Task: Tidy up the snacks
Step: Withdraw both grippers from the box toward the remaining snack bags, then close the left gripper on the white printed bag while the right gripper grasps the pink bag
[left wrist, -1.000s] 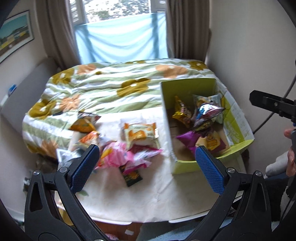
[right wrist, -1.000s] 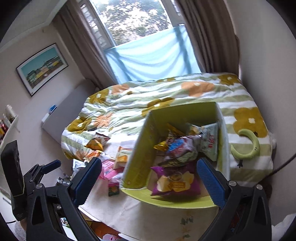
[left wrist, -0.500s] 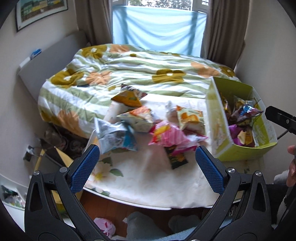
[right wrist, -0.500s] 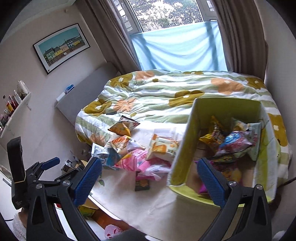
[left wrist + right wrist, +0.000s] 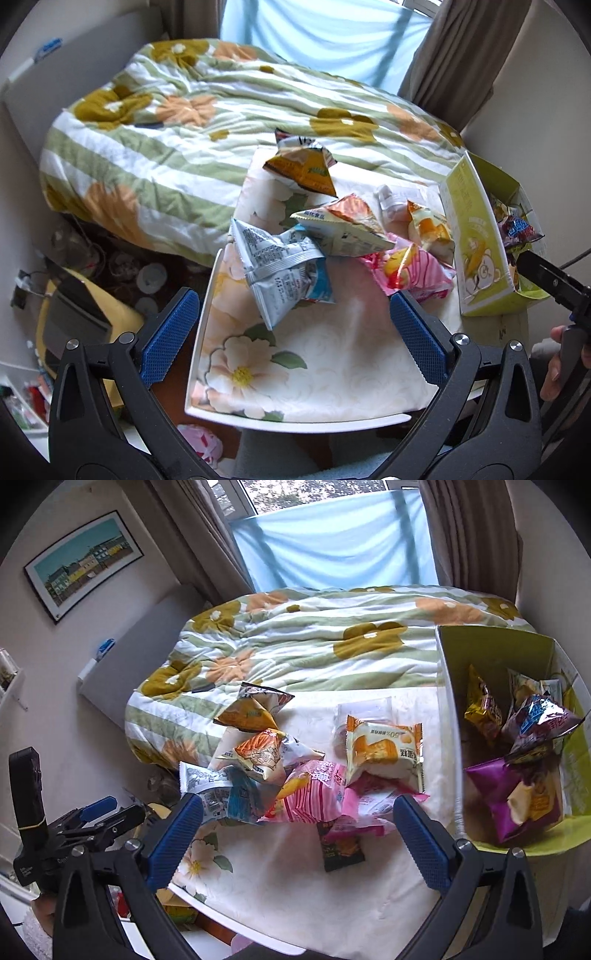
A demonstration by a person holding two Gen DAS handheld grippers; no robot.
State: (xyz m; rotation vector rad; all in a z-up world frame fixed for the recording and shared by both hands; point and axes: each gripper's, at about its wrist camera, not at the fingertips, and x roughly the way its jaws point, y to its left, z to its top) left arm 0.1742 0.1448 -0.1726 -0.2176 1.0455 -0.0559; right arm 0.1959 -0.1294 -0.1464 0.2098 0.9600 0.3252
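A pile of snack packets lies on a small table with a floral cloth (image 5: 332, 369): a silver-blue bag (image 5: 280, 269), an orange bag (image 5: 303, 170), a white-orange bag (image 5: 343, 225), a pink bag (image 5: 413, 273) and a cake packet (image 5: 384, 749). A yellow-green box (image 5: 476, 236) at the table's right holds several packets, among them a purple bag (image 5: 513, 797). My left gripper (image 5: 291, 339) is open and empty above the table's near-left part, over the silver-blue bag. My right gripper (image 5: 295, 834) is open and empty above the pink bag (image 5: 314, 794).
A bed with a green-striped floral quilt (image 5: 184, 122) stands right behind the table. Clutter and a yellow container (image 5: 85, 317) lie on the floor to the left. A small dark packet (image 5: 341, 845) lies near the table's front. Walls close in on both sides.
Both grippers have swung left, away from the box and toward the loose pile. The left gripper has also come lower and closer to the silver-blue bag. Both stay open.
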